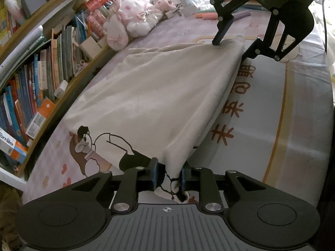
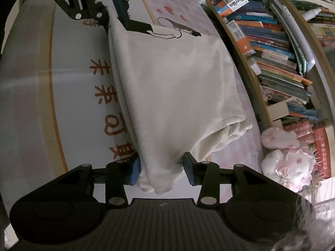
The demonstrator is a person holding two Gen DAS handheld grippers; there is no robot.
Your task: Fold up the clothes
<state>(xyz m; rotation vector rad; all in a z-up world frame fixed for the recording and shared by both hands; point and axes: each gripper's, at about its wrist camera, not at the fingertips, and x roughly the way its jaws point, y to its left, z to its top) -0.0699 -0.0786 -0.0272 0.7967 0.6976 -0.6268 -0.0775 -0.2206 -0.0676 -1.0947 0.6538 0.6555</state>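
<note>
Cream garment (image 1: pixel 155 96), soft knit with a black-lined cartoon print, lies folded on my printed bedsheet (image 1: pixel 282 115). At nine o'clock, wooden shelves (image 1: pixel 62 96) hold packed books. My left gripper (image 1: pixel 168 177) stands narrow around its near corner; at one o'clock my right gripper (image 2: pixel 162 168) stands wider around another corner, pads not pressing.

The cartoon print (image 1: pixel 100 146) on the cream cotton garment (image 1: pixel 159 96) is half hidden under its folded-over layer; book spines on the wooden bookshelf (image 2: pixel 272 48) are too blurred to read.

"usmile" on box (image 2: pixel 234 1), perhaps
</note>
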